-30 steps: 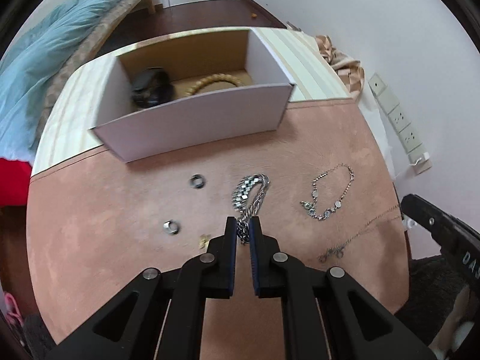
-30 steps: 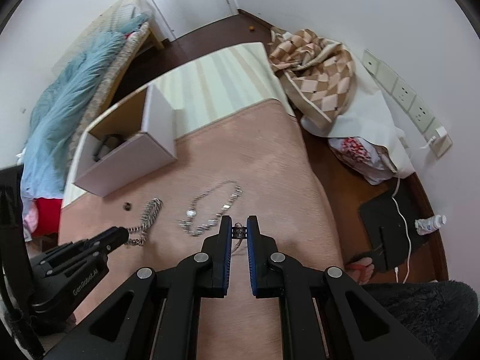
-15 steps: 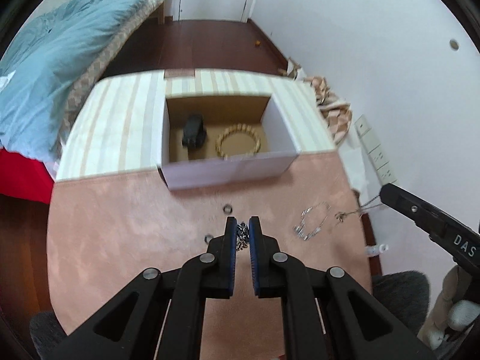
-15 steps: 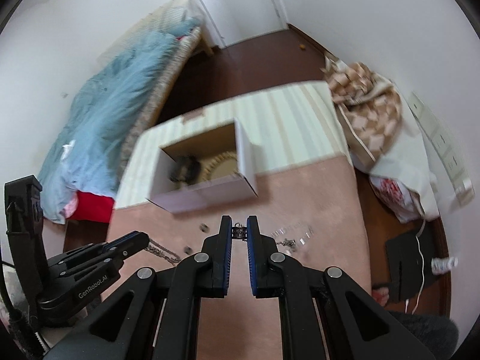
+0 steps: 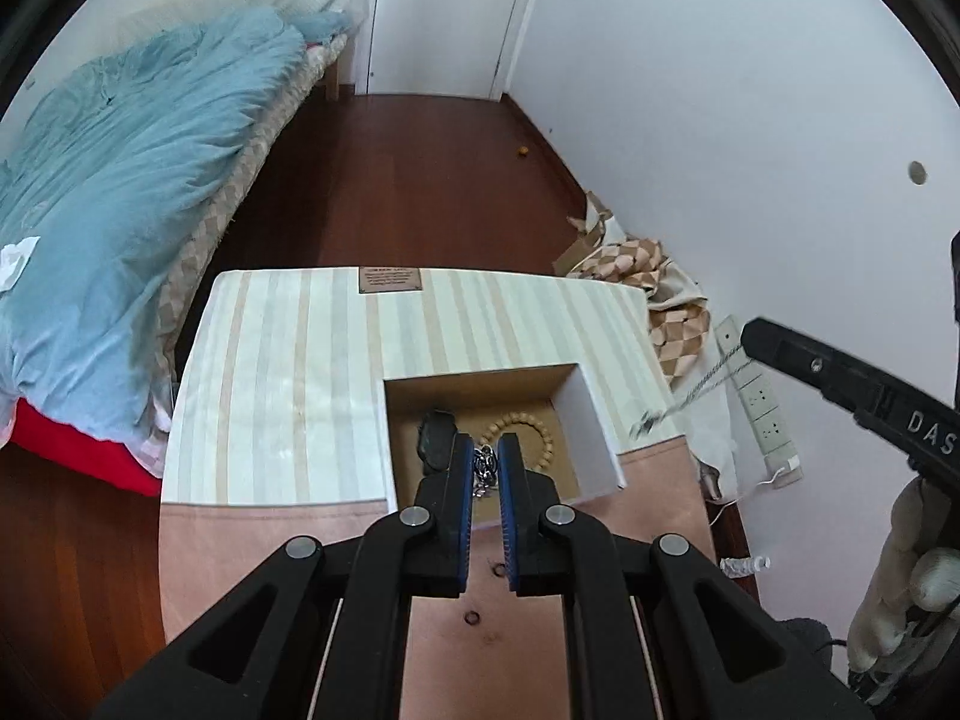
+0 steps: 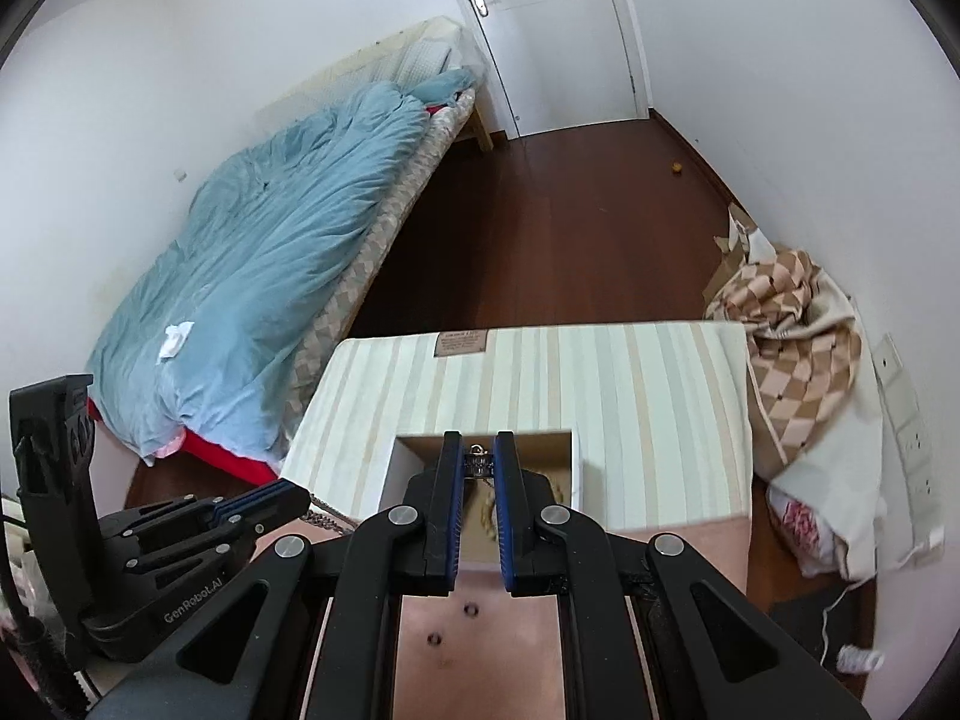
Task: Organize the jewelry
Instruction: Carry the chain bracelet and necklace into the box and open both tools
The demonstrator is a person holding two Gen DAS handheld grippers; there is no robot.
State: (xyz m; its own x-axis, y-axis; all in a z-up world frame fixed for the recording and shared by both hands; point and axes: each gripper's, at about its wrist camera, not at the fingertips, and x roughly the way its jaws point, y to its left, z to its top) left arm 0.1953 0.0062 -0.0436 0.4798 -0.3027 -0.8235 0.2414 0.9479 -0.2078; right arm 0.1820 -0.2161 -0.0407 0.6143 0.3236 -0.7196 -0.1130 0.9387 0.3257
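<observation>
Left wrist: left tongs [image 5: 485, 468] tight on chain bracelet [image 5: 483, 463]

Home bedroom, bed [image 6: 270, 276] with blue duvet [image 5: 120, 168], door [image 6: 540, 18]

Both matte black plastic grippers [image 5: 486, 457] [image 6: 479, 457] carry blue-edged fingers [image 5: 511, 474], silver screws, and what looks like white "GenRobot.AI" lettering.

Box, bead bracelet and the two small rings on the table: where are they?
Box [image 5: 591, 420], left wrist view, right inner wall.
Bead bracelet [image 5: 543, 435], left wrist view, right arc of beads.
Rings [image 5: 471, 618], left wrist view, nearer ring.
</observation>
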